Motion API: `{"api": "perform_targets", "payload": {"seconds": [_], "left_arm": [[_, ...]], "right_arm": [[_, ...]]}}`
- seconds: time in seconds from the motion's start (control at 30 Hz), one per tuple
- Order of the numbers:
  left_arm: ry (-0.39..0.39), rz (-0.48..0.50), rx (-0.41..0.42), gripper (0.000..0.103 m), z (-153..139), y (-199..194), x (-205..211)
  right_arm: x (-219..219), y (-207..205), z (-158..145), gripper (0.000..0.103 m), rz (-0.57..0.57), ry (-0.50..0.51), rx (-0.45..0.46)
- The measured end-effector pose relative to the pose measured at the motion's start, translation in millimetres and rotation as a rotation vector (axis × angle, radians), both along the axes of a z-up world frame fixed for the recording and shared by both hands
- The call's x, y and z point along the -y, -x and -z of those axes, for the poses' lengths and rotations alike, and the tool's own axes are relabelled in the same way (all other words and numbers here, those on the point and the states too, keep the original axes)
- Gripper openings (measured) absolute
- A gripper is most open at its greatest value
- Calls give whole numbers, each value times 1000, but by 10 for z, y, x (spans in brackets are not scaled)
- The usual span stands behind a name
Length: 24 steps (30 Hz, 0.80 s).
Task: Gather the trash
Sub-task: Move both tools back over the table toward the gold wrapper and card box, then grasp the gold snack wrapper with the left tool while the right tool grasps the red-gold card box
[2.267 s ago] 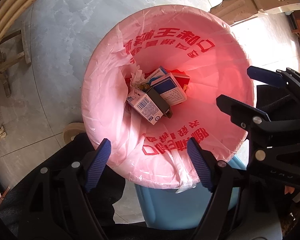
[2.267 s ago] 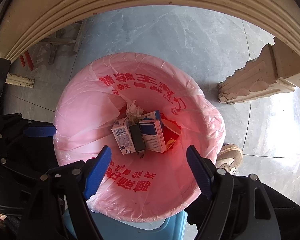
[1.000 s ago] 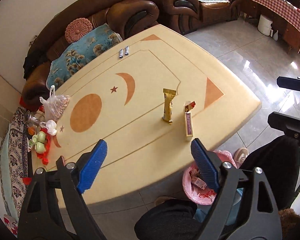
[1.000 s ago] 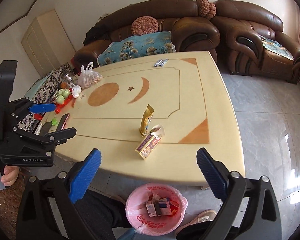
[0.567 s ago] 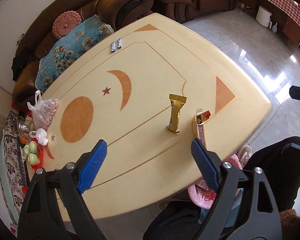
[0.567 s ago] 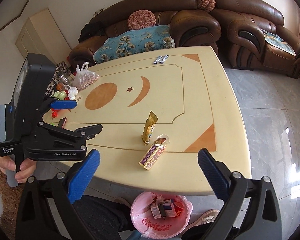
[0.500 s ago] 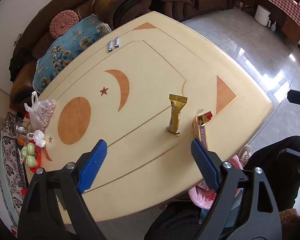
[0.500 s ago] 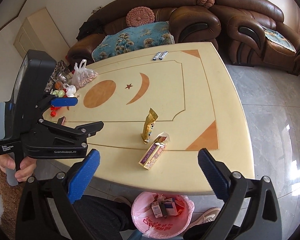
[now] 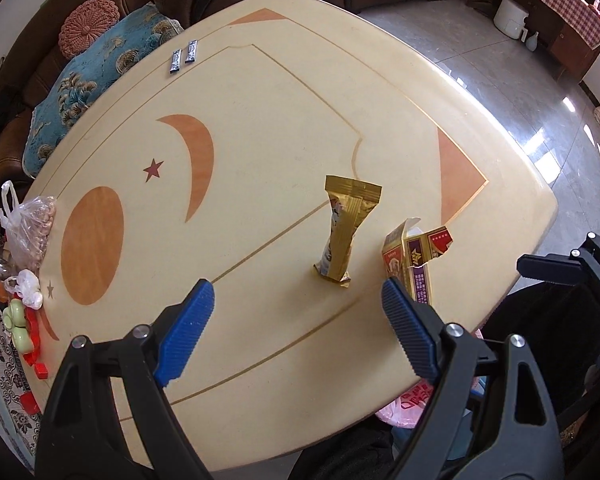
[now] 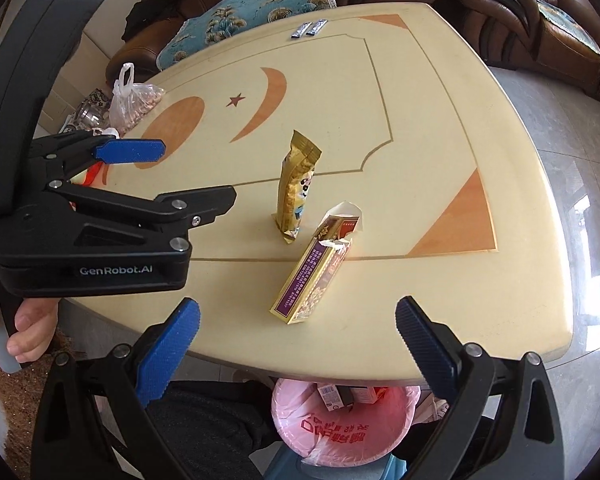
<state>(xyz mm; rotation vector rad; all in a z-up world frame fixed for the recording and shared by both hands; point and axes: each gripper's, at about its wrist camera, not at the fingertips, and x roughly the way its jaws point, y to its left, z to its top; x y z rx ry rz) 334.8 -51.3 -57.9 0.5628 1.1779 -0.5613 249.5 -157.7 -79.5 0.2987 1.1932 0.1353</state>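
Both our grippers have dropped closer to the cream tabletop with the orange moon and star inlay [image 10: 440,128] since a second ago, so the two pieces of trash now loom larger in both wrist views. Our left gripper [image 9: 296,330] hangs wide and empty over the table's near part, and our right gripper [image 10: 298,346] is equally wide with nothing between its blue pads. Just ahead lie the crinkled gold foil snack wrapper [image 10: 296,190] and, right beside it, the torn-open gold and purple cardboard carton [image 10: 314,270], near the table's front edge. We judge the carton risky: it is light and gaping at one end, so a pad landing on its side could shove it off the edge and past the pink-lined bin [image 10: 340,426] below. With the two items so close, either gripper could knock the neighbour, and our two grippers, converging on one spot, might clash
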Motion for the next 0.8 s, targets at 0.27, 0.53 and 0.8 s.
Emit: {"api": "perform_targets", "payload": {"seconds": [0.27, 0.53, 0.8], "left_arm": [[26, 3, -55, 84, 322, -185, 47], [71, 43, -74, 84, 536, -327, 235], [56, 69, -167, 84, 919, -454, 479]], "right_arm": [[-186, -68, 342, 96, 12, 47, -18], [-146, -252, 632, 96, 71, 64, -29], [-15, -316, 900, 85, 114, 26, -68]]}}
